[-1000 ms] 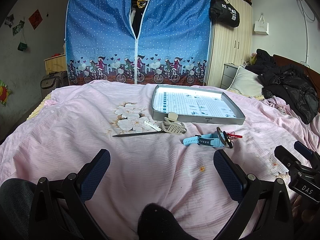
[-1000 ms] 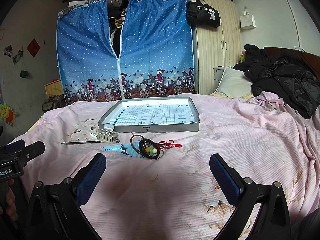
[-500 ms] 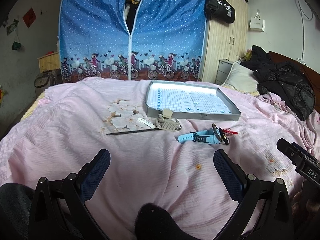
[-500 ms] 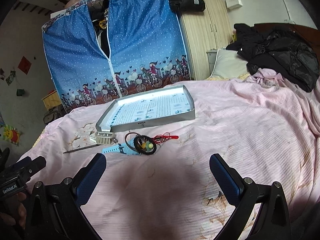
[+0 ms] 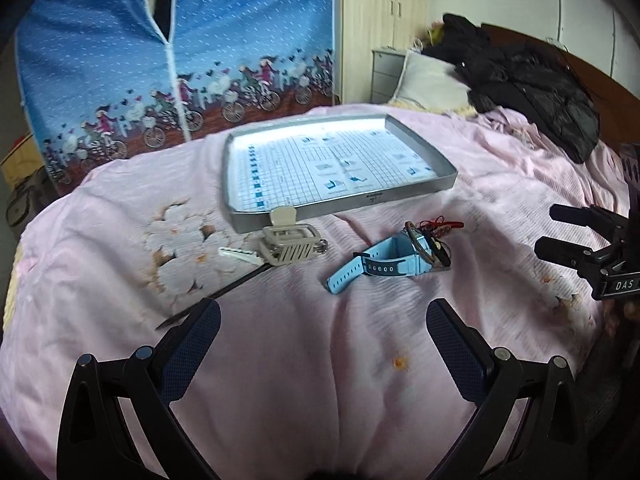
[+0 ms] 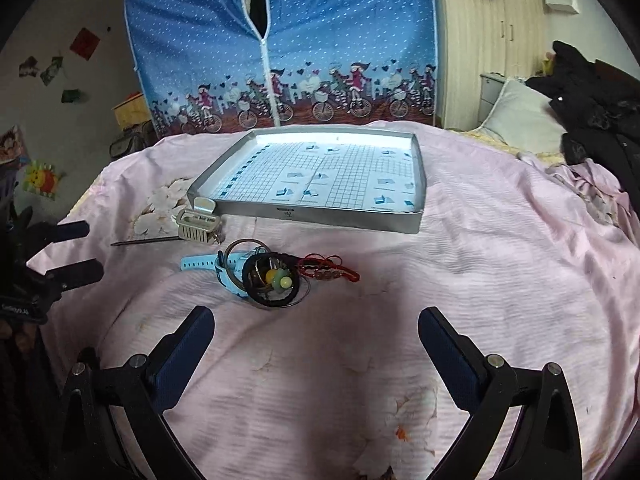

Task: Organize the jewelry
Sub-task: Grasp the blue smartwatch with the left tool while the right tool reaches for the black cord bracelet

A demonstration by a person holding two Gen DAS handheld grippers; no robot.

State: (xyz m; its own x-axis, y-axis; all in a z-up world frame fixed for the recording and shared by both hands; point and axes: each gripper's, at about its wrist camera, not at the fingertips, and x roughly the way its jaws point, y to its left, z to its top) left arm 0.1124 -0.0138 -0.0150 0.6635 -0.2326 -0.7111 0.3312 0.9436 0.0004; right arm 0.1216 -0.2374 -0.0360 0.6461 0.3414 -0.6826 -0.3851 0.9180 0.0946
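On the pink bedspread lies a grey tray [image 5: 416, 194] [image 6: 320, 216] lined with grid paper. In front of it sit a beige hair claw clip [image 5: 288, 244] [image 6: 198, 226], a thin dark stick [image 5: 224, 290] [image 6: 144, 242], a light blue watch [image 5: 376, 268] [image 6: 204, 262], a black bracelet with a yellow bead [image 6: 272, 280] and a red cord bracelet [image 6: 332, 270] [image 5: 444, 226]. My left gripper [image 5: 322, 328] hovers open just short of the watch. My right gripper [image 6: 316, 334] is open too, a little short of the bracelets. Both hold nothing.
A blue fabric wardrobe [image 6: 280, 48] stands behind the bed. A black jacket [image 5: 528, 84] and a pillow [image 5: 430, 80] lie at the right. In each wrist view, the opposite gripper shows at the frame's edge.
Both grippers have moved forward and tilted down toward the jewelry, which now looks larger and nearer. Nothing on the bed has shifted.
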